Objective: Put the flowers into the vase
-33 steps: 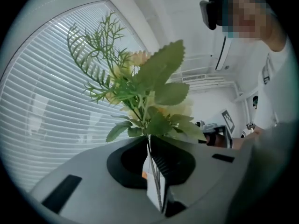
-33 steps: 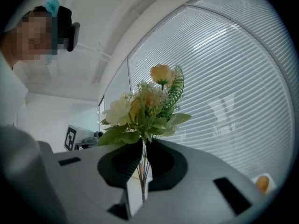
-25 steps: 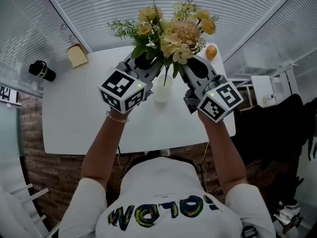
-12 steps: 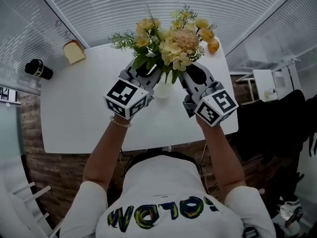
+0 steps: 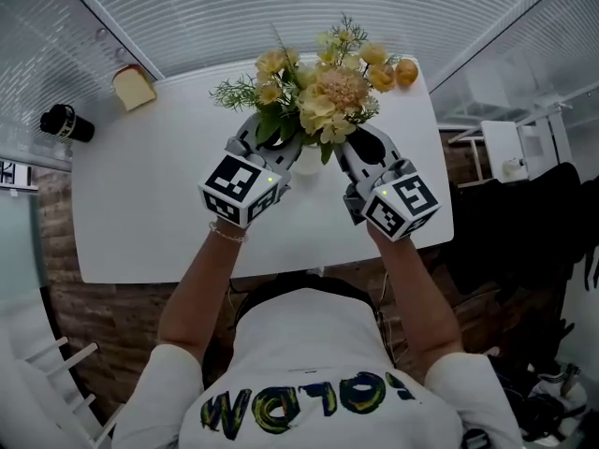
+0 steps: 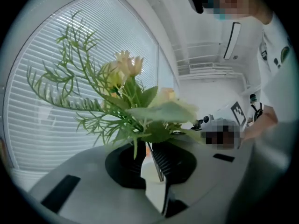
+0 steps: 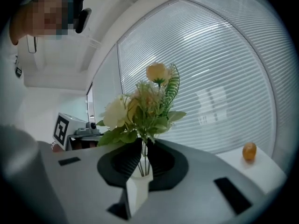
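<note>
Flowers: sinking lower, stems entering vase. Left gripper, right gripper: narrow jaws pinching stems, left easing slightly. Release is nearing.

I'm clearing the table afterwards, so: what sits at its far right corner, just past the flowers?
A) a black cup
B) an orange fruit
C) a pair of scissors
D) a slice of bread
B: the orange fruit sits at the far right corner of the table, past the flowers; the bread and the black cup are over on the left.
</note>
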`<move>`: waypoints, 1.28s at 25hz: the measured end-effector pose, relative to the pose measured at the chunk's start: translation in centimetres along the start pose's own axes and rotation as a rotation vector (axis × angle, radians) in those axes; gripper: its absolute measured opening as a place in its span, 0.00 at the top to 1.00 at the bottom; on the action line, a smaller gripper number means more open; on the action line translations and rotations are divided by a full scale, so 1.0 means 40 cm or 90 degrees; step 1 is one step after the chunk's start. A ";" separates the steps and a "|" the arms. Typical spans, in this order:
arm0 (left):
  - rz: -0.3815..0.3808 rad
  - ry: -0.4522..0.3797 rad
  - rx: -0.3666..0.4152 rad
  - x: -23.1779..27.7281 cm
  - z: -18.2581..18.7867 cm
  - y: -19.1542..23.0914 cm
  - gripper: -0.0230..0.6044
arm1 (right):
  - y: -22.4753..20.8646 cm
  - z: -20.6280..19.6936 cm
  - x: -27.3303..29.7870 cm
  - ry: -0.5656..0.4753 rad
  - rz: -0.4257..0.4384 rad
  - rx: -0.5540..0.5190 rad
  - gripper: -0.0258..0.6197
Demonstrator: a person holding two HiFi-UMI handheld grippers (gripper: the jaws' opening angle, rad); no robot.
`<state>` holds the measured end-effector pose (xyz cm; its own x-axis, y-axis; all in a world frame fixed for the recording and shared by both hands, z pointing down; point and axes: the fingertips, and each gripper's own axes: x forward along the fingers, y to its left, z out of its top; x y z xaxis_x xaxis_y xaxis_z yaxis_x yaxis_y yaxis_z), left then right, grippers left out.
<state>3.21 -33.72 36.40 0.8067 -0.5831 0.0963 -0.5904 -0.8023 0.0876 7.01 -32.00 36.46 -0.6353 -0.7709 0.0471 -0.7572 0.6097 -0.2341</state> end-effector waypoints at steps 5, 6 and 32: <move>0.006 0.012 -0.014 0.013 -0.093 0.005 0.86 | -0.031 -0.097 0.000 0.023 -0.014 0.008 0.87; 0.007 0.016 -0.017 0.013 -0.097 0.007 0.86 | -0.032 -0.101 0.002 0.027 -0.015 0.011 0.87; 0.031 0.086 -0.090 -0.104 -0.228 -0.062 0.57 | 0.023 -0.203 -0.085 0.135 -0.016 -0.008 0.56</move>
<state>1.08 -28.12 44.80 0.7721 -0.5906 0.2345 -0.6338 -0.7424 0.2171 7.23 -27.31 43.99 -0.6332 -0.7301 0.2568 -0.7739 0.5945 -0.2181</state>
